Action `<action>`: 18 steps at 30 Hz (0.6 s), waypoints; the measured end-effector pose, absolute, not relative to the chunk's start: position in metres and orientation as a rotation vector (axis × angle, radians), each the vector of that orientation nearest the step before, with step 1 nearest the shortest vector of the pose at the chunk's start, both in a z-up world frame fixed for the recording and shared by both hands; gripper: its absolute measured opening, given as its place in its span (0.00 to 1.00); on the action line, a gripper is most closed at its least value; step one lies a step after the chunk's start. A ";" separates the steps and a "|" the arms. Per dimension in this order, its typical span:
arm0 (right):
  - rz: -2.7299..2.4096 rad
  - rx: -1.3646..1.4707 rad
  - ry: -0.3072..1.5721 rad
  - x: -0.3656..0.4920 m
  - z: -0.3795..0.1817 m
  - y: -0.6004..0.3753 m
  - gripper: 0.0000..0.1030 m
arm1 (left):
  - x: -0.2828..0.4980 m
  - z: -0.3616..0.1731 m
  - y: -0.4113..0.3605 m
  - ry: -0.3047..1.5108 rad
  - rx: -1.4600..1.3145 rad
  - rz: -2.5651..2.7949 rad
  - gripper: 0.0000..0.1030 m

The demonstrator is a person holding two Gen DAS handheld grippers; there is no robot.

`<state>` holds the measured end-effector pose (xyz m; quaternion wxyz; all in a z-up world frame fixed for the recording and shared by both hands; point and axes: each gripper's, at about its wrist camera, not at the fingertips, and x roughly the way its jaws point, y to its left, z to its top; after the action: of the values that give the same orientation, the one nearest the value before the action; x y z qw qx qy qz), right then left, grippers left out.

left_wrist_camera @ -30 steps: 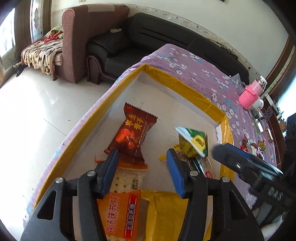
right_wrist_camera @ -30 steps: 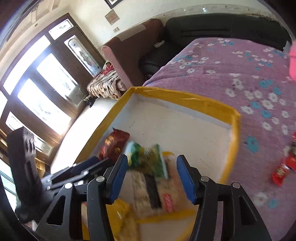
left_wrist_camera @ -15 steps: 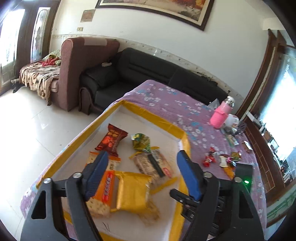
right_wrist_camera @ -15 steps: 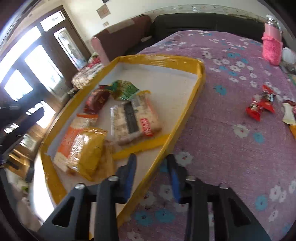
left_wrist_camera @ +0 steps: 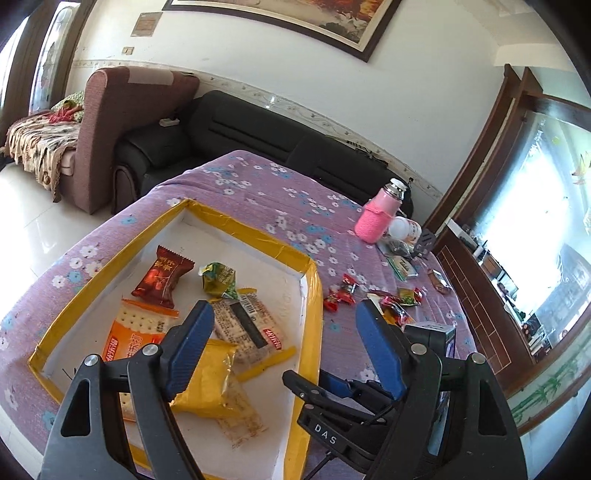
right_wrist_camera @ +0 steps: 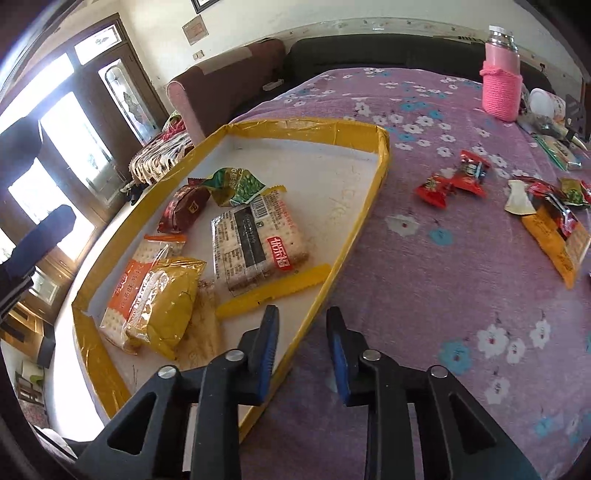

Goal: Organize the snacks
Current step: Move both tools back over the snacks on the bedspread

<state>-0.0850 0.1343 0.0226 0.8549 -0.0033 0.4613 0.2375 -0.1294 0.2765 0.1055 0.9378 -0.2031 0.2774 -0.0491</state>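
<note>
Snacks [right_wrist_camera: 255, 240] crowd the yellow-edged tray [right_wrist_camera: 380, 155] at left; left gripper [left_wrist_camera: 284, 343] wide and empty, right gripper [right_wrist_camera: 301, 343] narrow, opening, empty.

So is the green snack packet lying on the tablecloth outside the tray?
No, the green snack packet lies inside the yellow-rimmed tray, beside the dark red packet.

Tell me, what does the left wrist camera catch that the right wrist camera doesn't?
Only left wrist: the framed painting on the wall and the big sunlit window beside a wooden cabinet. Only right wrist: the wide glass doorway in full; the left view catches just a sliver. Both: the yellow-edged tray holding snack packets, the pink bottle, and loose red sweets on the purple flowered cloth.
</note>
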 end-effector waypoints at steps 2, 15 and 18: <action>0.551 0.018 0.984 -0.083 0.022 0.127 0.39 | -0.128 0.105 0.268 0.577 -0.418 -0.109 0.81; 0.232 0.258 0.835 -0.009 0.062 -0.086 0.65 | -0.112 0.071 0.189 0.711 -0.321 -0.333 0.81; 0.246 0.247 0.837 0.007 0.064 -0.088 0.63 | -0.108 0.063 0.172 0.744 -0.311 -0.373 0.81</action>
<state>0.0073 -0.0875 0.0643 0.8990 0.1191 0.4042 0.1190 -0.1077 0.1721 0.0629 0.9031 -0.1503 0.3597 -0.1803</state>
